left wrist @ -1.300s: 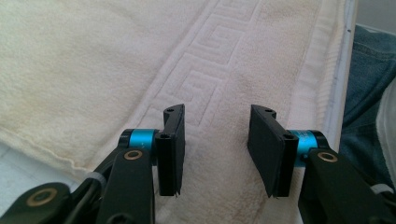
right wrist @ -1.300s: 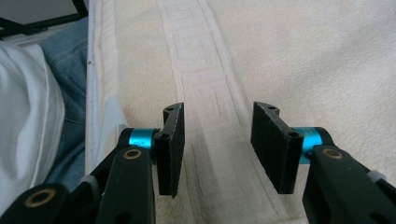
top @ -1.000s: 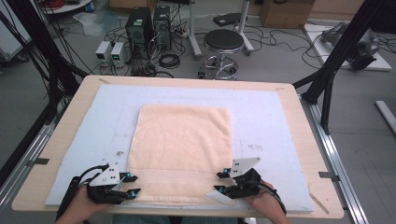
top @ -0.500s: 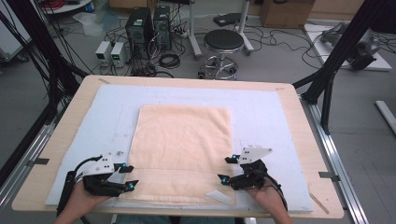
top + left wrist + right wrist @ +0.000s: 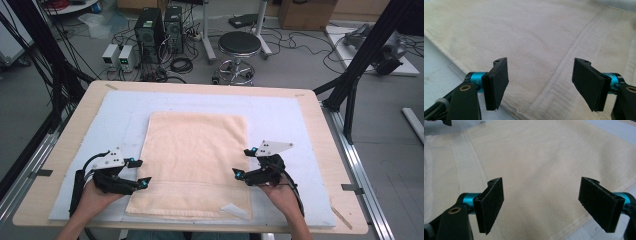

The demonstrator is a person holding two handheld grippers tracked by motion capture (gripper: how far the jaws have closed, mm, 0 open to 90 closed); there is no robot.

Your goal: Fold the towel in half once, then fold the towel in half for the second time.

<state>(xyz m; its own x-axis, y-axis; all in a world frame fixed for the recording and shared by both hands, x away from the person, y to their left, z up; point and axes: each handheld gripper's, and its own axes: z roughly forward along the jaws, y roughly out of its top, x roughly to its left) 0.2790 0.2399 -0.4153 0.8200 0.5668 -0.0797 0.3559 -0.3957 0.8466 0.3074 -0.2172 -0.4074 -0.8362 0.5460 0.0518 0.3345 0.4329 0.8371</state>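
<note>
A cream towel [image 5: 195, 160] lies flat on the mat, its long sides running away from me. My left gripper [image 5: 139, 172] hovers open at the towel's left edge, near the woven band. In the left gripper view the jaws of the left gripper [image 5: 541, 87] stand wide apart over the towel [image 5: 536, 37], holding nothing. My right gripper [image 5: 245, 162] is open at the towel's right edge. Seen in the right gripper view, the right gripper [image 5: 544, 207] spans that edge of the towel [image 5: 544, 152] with its jaws empty.
A pale blue mat [image 5: 120, 107] covers the wooden table [image 5: 75, 115]. A white tag [image 5: 234, 210] lies on the towel's near right corner. Beyond the far edge stand a stool [image 5: 240, 45] and computer boxes [image 5: 150, 25]. Black frame posts [image 5: 360, 60] flank the table.
Both grippers have moved away from the person, from the towel's near corners up along its side edges. The towel has not moved.
</note>
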